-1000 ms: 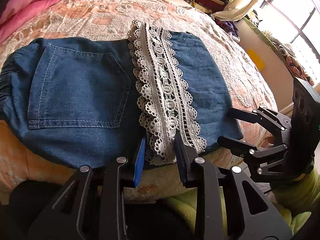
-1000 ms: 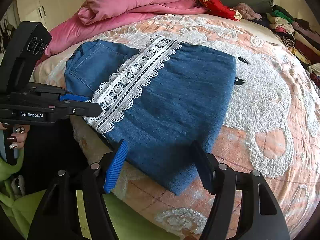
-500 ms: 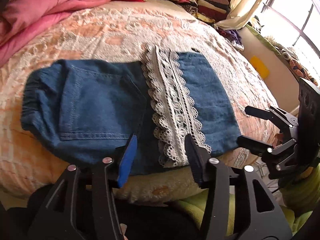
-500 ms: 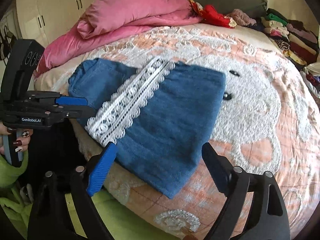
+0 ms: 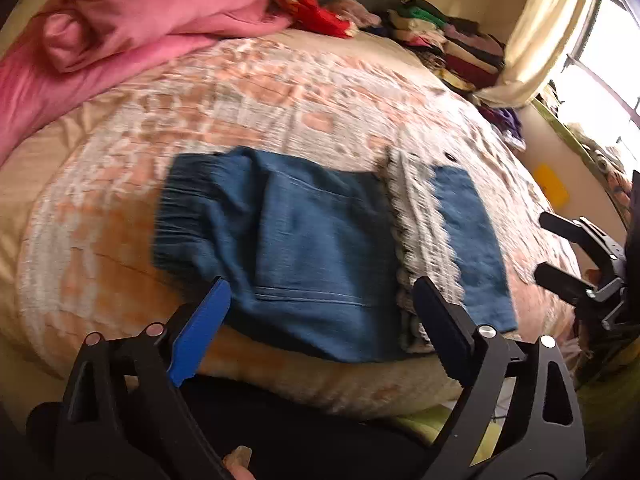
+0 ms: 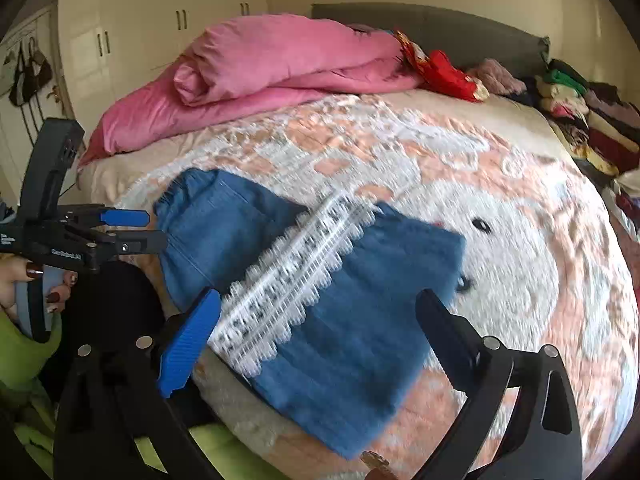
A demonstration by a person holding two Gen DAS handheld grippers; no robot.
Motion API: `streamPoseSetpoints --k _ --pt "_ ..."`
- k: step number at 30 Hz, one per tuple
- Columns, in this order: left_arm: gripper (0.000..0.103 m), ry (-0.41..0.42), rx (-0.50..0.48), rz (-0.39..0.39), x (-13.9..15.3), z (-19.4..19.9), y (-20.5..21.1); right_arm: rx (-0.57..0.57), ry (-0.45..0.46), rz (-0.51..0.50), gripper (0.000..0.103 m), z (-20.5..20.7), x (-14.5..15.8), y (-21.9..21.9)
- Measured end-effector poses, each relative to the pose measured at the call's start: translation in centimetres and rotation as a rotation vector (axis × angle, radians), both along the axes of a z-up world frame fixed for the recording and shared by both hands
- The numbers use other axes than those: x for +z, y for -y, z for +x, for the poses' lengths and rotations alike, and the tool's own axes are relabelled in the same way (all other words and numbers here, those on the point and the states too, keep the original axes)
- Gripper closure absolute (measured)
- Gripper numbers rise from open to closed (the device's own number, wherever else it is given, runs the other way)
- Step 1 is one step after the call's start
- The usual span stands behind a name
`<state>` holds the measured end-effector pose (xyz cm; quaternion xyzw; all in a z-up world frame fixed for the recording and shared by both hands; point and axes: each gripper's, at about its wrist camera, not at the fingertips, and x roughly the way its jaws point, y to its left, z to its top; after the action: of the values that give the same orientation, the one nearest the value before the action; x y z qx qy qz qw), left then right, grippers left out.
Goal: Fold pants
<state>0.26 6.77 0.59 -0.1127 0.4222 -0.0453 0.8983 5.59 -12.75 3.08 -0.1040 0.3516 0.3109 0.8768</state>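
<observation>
Bedroom w/ a peach-and-white textured bedspread (image 6: 460, 168): folded blue denim pants w/ white lace trim (image 5: 320, 248) are laid flat at its near edge. Left gripper (image 5: 320, 336) & right gripper (image 6: 316, 344) jaws are opening, nothing between; fold judged released.

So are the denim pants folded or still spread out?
Folded: the denim pants lie as a compact rectangle on the bedspread, lace trim doubled across the top.
</observation>
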Motion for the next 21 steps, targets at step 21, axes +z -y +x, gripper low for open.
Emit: streamPoseSetpoints --k 21 --pt "0.016 -0.056 0.157 -0.141 -3.3 -0.2 -7.4 0.159 -0.024 -0.01 0.005 5.4 1.4 -10.6"
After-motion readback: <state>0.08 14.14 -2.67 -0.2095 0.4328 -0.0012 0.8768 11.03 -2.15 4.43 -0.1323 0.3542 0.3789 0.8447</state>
